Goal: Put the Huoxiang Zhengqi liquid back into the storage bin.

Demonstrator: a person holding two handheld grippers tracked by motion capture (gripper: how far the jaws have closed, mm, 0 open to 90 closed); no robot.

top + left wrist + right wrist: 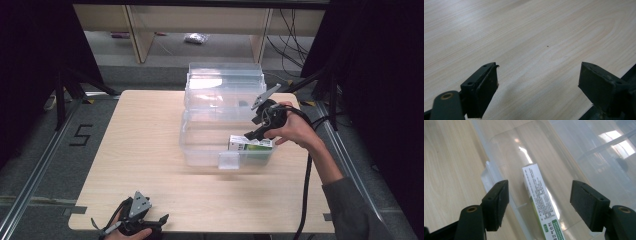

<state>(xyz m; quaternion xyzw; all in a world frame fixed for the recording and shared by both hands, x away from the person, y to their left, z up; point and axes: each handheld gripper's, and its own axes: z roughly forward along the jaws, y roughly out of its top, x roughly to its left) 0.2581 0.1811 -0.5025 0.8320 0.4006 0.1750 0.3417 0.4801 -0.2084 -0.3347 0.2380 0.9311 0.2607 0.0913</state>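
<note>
Right tongs (539, 205) spread wide, nothing pinched, hovering just above the white-and-green carton (541, 207); the pads are clear of it on both sides. In the high view the right tongs (255, 131) sit over the near right corner of the clear plastic bin (200, 150), right hand (295, 127) behind them. The carton (251, 144) lies flat on the bin floor, against the near wall at the right end. Its long axis runs along that wall, left-right in the high view; in the right gripper view it runs up and away from the camera, green-printed end nearest the tongs, white end pointing deeper into the bin.

Handling guess: thin cardboard, light, fairly stiff but crushable if squeezed hard, faces a bit slick. Best hold is across the short width near mid-length, pads on the two long sides. The bin wall crowds one side.

Left tongs (537, 82) spread too, empty, resting low over bare worktop (536, 32) at the near edge, well apart from the bin. Left tongs (135, 220) in the left hand (131, 232).
</note>
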